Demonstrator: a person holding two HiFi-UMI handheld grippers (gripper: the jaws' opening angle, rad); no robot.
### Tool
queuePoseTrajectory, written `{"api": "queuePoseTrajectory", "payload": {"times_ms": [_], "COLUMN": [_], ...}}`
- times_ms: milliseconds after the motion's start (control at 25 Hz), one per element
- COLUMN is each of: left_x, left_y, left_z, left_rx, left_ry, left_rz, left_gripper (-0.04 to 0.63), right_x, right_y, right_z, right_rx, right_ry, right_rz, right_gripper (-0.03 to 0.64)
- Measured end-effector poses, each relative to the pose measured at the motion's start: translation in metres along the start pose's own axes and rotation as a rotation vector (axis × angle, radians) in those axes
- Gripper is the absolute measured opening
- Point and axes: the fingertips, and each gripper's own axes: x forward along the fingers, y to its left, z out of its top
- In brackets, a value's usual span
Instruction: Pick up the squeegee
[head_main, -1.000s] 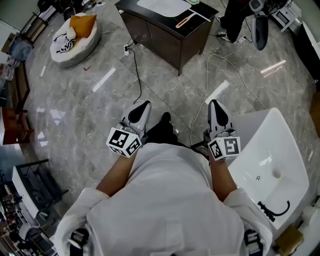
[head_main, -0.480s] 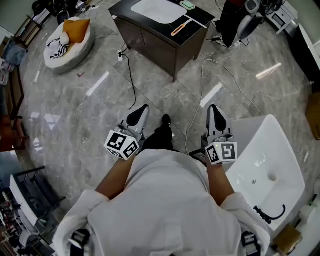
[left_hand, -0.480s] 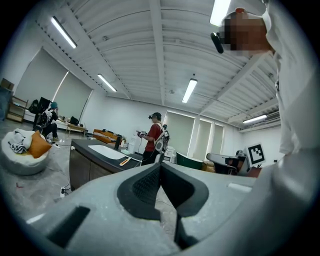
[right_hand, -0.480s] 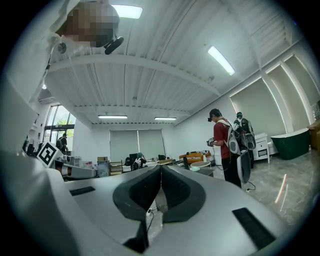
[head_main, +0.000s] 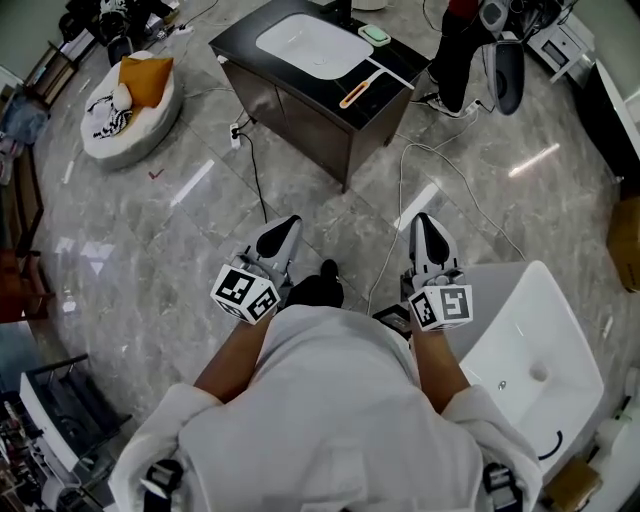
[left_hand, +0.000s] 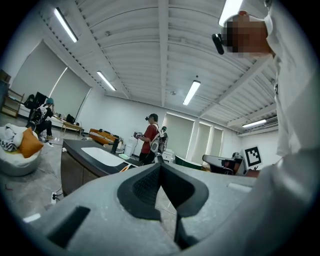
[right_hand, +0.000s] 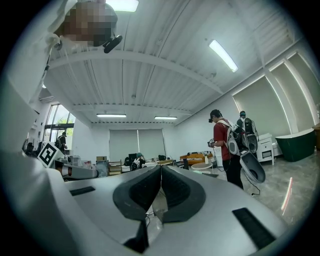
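Note:
The squeegee (head_main: 355, 94), with an orange handle, lies on the near right part of a dark cabinet top (head_main: 390, 85) beside an inset white basin (head_main: 313, 46), far ahead of me. In the left gripper view the squeegee (left_hand: 125, 168) is a small orange streak on the cabinet (left_hand: 80, 162). My left gripper (head_main: 283, 232) and right gripper (head_main: 424, 228) are held level in front of my body, well short of the cabinet. Each has its jaws closed together with nothing between them, as the left gripper (left_hand: 160, 167) and right gripper (right_hand: 161, 172) show in their own views.
A white tub (head_main: 530, 340) stands on the floor close at my right. Cables (head_main: 400, 190) trail over the grey marble floor between me and the cabinet. A round pet bed (head_main: 125, 105) sits far left. A person in red (left_hand: 150, 137) stands beyond the cabinet.
I have walked forward with both grippers. The cabinet and squeegee have come closer and lower in the head view, and the white tub has slid back on my right.

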Motion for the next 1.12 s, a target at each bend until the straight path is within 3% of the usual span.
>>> {"api": "queuePoseTrajectory", "payload": {"times_ms": [280, 520, 840, 1120], "left_x": [0.054, 0.095, 0.136, 0.169], "left_y": [0.040, 0.067, 0.079, 0.079], "left_z": [0.028, 0.030, 0.020, 0.011], "left_rx": [-0.024, -0.080, -0.144, -0.156], "left_ry": [-0.023, 0.009, 0.050, 0.072], "left_rz": [-0.061, -0.151, -0.227, -0.246], "left_gripper": [0.014, 0.014, 0.014, 0.014], "right_x": [0.069, 0.119, 0.139, 0.146], "right_y": [-0.016, -0.023, -0.049, -0.081], "right_z": [0.013, 0.019, 0.019, 0.028], "right_rx": [-0.016, -0.032, -0.045, -0.069], "right_ry": [0.025, 0.029, 0.038, 0.030], "right_rz": [0.021, 0.029, 0.000, -0.027], "right_gripper": [0.015, 0.015, 0.015, 0.015]}}
